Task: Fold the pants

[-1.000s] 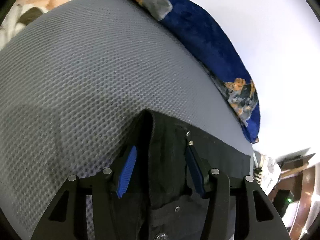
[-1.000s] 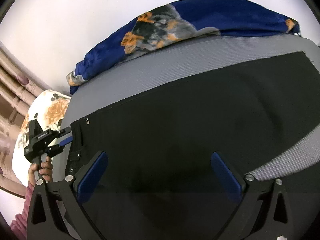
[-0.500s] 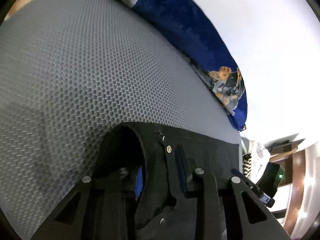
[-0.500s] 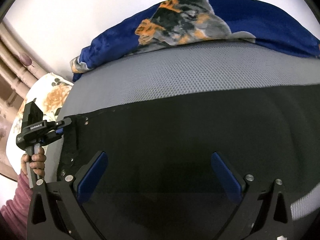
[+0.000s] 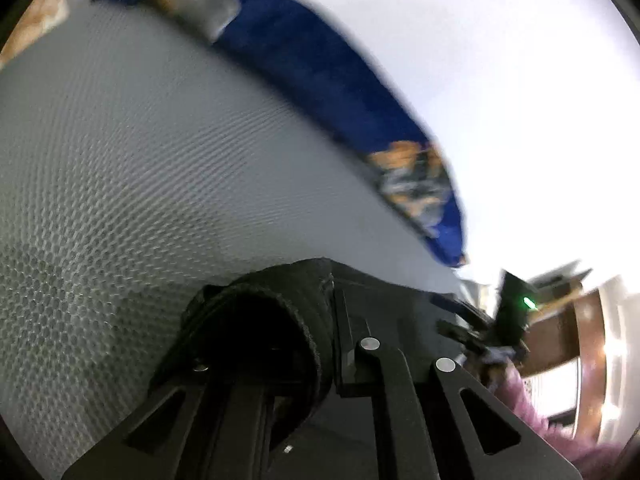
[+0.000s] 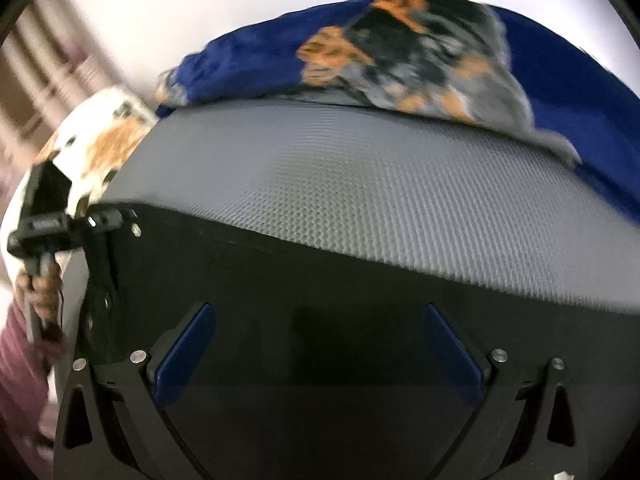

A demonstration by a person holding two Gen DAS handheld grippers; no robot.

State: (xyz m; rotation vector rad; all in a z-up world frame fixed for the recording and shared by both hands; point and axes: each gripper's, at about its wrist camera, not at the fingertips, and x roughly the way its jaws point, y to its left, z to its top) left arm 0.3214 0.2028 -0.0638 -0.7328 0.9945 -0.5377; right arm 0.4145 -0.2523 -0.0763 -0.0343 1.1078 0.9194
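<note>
Home bedroom: mattress (image 6: 400,184), blue blanket (image 6: 560,64), floral pillow (image 6: 100,148).

The pants (image 6: 340,288) are black woven cloth, matt and smooth, with small shiny metal rivets at the waistband corner. They lie on a grey mattress (image 6: 360,184) whose cover is a rough honeycomb mesh fabric. Along its far edge a blue blanket (image 6: 420,52) looks plush and fleecy. The right gripper (image 6: 316,344) is matt black plastic with blue, rubbery-looking pads (image 6: 186,354) and bright metal screw heads; the left gripper (image 5: 320,360) has the same matt black plastic and metal screws.
</note>
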